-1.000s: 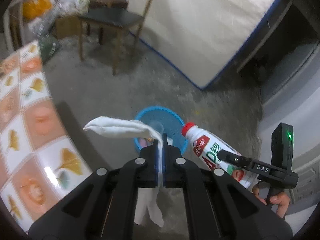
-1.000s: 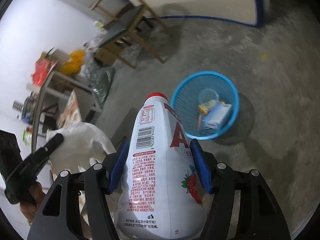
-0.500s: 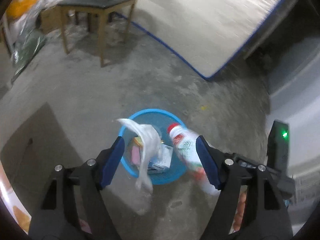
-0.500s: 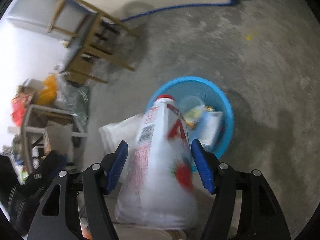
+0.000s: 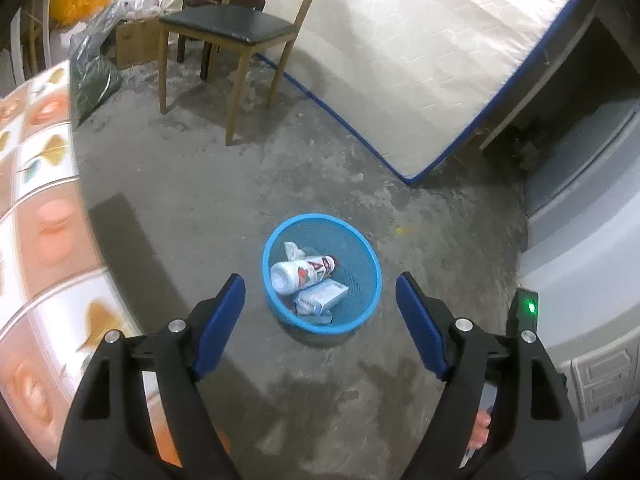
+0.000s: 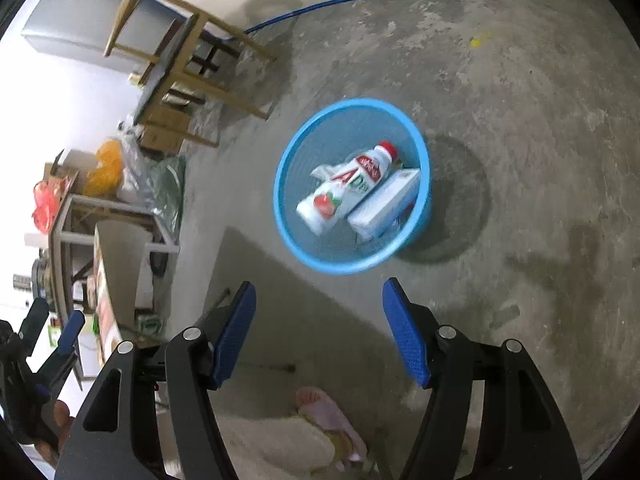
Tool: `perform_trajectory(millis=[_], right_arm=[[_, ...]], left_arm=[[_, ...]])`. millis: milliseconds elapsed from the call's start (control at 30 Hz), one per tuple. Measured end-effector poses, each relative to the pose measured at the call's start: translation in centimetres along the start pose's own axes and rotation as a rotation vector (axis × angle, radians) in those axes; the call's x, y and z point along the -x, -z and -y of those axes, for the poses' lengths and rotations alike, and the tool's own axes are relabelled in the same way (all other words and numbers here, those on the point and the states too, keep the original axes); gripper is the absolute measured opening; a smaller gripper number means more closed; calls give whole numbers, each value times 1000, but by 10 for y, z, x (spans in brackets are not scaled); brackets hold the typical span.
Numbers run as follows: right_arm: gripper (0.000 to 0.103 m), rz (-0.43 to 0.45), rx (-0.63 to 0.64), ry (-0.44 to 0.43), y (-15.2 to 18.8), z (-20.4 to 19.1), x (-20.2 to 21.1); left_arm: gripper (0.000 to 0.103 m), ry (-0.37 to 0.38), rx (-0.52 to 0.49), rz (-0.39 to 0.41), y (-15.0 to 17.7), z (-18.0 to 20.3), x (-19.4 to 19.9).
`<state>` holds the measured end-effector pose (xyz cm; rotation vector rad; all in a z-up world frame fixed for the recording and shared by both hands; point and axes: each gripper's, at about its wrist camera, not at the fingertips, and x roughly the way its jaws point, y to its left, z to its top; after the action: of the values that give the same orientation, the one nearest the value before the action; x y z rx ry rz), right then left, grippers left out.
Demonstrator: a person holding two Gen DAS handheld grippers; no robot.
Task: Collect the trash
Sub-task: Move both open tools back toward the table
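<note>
Lying in the basket [image 5: 370,258], the bottle [image 5: 302,274] (fingers [image 5: 224,316] apart) rests below.

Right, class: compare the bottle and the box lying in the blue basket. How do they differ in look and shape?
1. The bottle is rounded with a red cap; the box is flat-sided and rectangular.
2. The bottle carries a red letter and a strawberry picture; the box is mostly plain white.
3. The bottle touches the crumpled tissue; the box lies on the bottle's other side.

Both are white, lying side by side in the basket.
</note>
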<state>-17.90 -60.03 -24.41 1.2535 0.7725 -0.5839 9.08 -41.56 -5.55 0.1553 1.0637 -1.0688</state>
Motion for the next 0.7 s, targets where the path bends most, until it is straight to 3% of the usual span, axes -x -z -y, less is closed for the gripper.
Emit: perform_trajectory(millis=[133,233,400,567,700], right_arm=[[64,-29,87,-51,24,-23,14],[64,-96,193,-142,44,-60,18],[64,-207,405,-310,77,-150,14],[64,-375,568,-447,134,-237,-13],[64,-590,649,-548,194,-297,-47]], left_arm=[[77,-50,-4,59,38,-18,60],[79,-97,-46,113,62,-32,113],[83,-284,-64,258,101,-58,209],[83,-473,55,340,163,-98,296],[83,-565,195,340,224,-131,338]])
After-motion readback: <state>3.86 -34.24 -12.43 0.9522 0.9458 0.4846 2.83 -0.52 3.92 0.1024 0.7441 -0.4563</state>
